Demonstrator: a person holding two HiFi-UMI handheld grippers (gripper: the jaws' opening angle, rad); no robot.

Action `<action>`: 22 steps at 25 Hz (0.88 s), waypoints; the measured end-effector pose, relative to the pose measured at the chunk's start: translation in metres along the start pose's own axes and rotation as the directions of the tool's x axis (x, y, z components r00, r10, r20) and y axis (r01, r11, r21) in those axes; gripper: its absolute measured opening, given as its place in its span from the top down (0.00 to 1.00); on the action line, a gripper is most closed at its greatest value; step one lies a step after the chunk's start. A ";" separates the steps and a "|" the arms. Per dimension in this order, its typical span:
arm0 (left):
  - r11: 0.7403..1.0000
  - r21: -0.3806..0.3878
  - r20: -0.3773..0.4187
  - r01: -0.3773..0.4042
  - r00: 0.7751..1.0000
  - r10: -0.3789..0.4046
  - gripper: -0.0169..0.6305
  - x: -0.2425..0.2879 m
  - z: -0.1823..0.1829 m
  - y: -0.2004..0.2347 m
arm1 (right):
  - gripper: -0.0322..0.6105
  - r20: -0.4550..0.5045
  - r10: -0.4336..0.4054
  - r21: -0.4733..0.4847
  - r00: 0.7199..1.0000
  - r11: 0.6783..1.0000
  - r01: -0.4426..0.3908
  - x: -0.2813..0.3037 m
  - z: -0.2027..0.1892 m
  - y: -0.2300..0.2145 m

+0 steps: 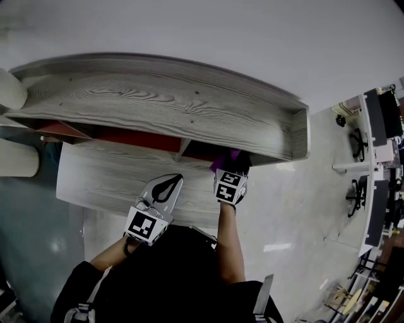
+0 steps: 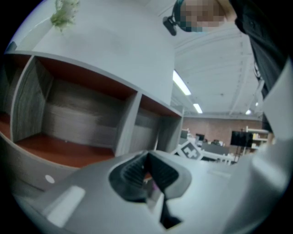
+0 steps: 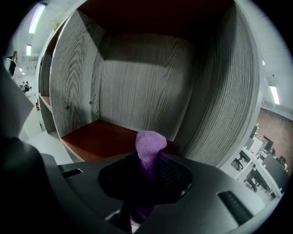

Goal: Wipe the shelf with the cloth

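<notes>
Wall [image 1: 208, 31] behind the shelf [image 1: 177, 101]: plain white, no windows seen. Shelf itself is grey wood-grain with red-brown inner boards; small green plant [image 2: 64, 13] on its top.

Floor [image 1: 297, 208]: pale grey, glossy, with a bright reflected patch [image 1: 278, 247].

Right of the shelf, open office area: white desks [image 1: 366, 164], dark monitors [image 1: 379, 117], black office chairs [image 1: 358, 144].

Ceiling: white, lit by strip lights [image 2: 181, 82]. Far wall [image 2: 215, 125] is reddish-brown.

Left edge of head view: two cream rounded shapes [image 1: 9, 88], identity unclear.
</notes>
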State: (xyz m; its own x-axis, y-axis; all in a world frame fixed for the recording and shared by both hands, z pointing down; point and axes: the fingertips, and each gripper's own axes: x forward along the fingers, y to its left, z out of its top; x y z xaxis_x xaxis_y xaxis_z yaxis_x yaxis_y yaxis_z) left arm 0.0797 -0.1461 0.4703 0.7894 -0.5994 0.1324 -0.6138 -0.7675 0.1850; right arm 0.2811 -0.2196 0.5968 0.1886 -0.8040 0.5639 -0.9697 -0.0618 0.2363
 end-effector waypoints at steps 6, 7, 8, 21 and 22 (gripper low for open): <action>1.000 0.001 0.013 -0.020 1.000 0.020 0.97 -0.012 0.002 0.006 | 0.84 -0.006 0.018 -0.036 1.000 0.999 -0.019 -0.001 0.006 0.017; 1.000 0.000 0.015 -0.025 1.000 0.025 0.97 -0.014 0.002 0.007 | 0.84 -0.005 0.024 -0.041 1.000 0.999 -0.024 -0.001 0.007 0.021; 1.000 -0.001 0.016 -0.029 0.999 0.029 0.97 -0.016 0.003 0.008 | 0.84 -0.004 0.029 -0.047 1.000 0.998 -0.029 -0.002 0.009 0.025; 0.996 -0.016 0.032 -0.086 0.996 0.086 0.97 -0.043 0.003 0.020 | 0.84 0.009 0.115 -0.119 0.993 0.986 -0.113 -0.002 0.023 0.081; 0.996 -0.023 0.031 -0.090 0.995 0.091 0.97 -0.046 0.001 0.021 | 0.84 0.011 0.124 -0.126 0.992 0.984 -0.122 -0.002 0.024 0.087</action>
State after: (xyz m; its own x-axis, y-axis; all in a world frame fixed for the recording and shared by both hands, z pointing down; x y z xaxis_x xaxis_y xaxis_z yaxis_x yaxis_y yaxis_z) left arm 0.0311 -0.1349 0.4668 0.7298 -0.6733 0.1182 -0.6819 -0.7049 0.1949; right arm 0.1923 -0.2374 0.5971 0.0648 -0.8121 0.5798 -0.9580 0.1120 0.2639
